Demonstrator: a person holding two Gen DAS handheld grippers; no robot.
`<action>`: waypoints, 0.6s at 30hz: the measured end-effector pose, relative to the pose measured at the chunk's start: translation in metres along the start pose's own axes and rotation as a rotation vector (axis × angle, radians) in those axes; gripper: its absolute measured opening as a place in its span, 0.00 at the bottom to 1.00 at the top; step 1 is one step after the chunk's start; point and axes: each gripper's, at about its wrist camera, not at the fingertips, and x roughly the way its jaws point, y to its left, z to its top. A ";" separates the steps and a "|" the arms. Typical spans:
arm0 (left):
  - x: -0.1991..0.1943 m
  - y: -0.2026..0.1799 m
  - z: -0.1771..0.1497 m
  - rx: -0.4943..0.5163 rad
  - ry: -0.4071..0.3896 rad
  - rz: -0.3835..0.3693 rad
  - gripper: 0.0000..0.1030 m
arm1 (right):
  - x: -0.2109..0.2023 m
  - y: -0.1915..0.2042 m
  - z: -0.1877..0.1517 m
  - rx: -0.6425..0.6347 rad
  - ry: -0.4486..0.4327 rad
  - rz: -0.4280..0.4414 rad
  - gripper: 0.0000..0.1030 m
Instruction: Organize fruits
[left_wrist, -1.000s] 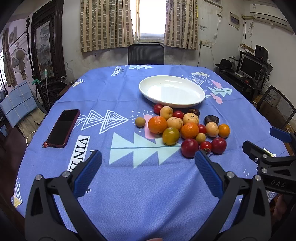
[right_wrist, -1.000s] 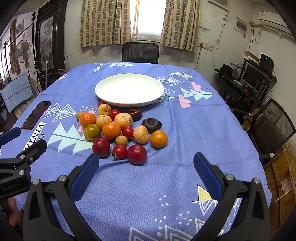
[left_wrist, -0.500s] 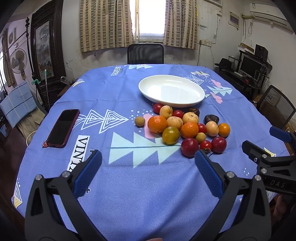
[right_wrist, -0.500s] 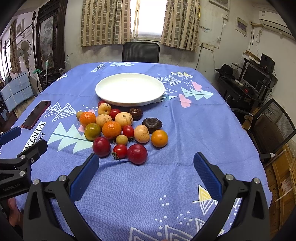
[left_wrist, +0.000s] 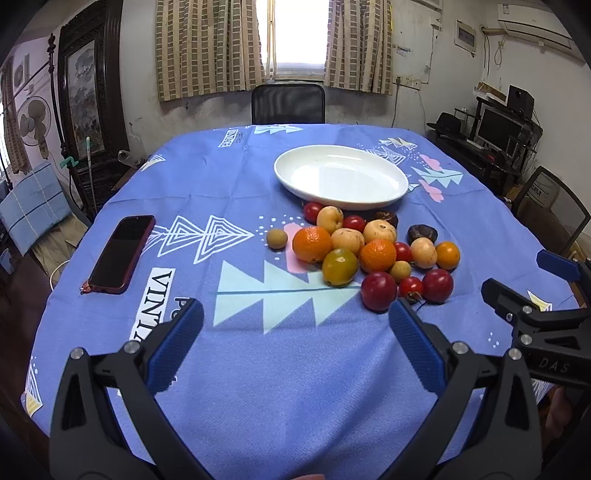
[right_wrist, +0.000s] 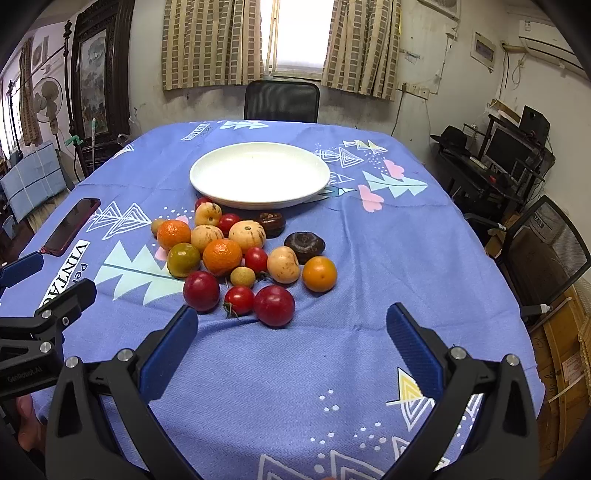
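Compared with a second ago, almost nothing has changed: both views sit a touch closer to the fruit, and no piece has shifted.

Nearest, the left gripper (left_wrist: 295, 325) hovers low over the blue tablecloth (left_wrist: 258, 387), its blue-padded fingers spread wide with nothing between them. The right gripper (right_wrist: 291, 325) is likewise spread and empty, just short of the fruit. In the left view the right gripper appears only in part, cut off at the frame's right edge; a bit of a hand shows at the lower left of the right view, too little to make out its grip.

Beyond the fingertips lies the pile of fruit (right_wrist: 236, 254): two dark red plums (right_wrist: 274, 305) and a cherry tomato (right_wrist: 239, 300) in front, then tangerines (right_wrist: 222, 257), a greenish one (right_wrist: 183, 260), pale yellow fruits, and two dark brown ones whose kind is hard to tell. A red tomato at the back is half hidden by the rim of the white plate (right_wrist: 259, 175), which stands empty just behind the pile. A phone (left_wrist: 122, 254) lies well apart, on the left.
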 end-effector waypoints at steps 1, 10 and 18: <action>0.001 0.000 0.000 0.000 0.003 0.000 0.98 | 0.001 0.000 0.000 0.000 0.003 -0.001 0.99; 0.016 0.007 0.001 0.000 0.022 -0.030 0.98 | 0.007 -0.006 0.003 0.010 -0.030 0.015 0.99; 0.034 0.013 -0.005 0.092 -0.001 -0.140 0.98 | 0.037 -0.043 0.004 0.059 0.078 0.305 0.99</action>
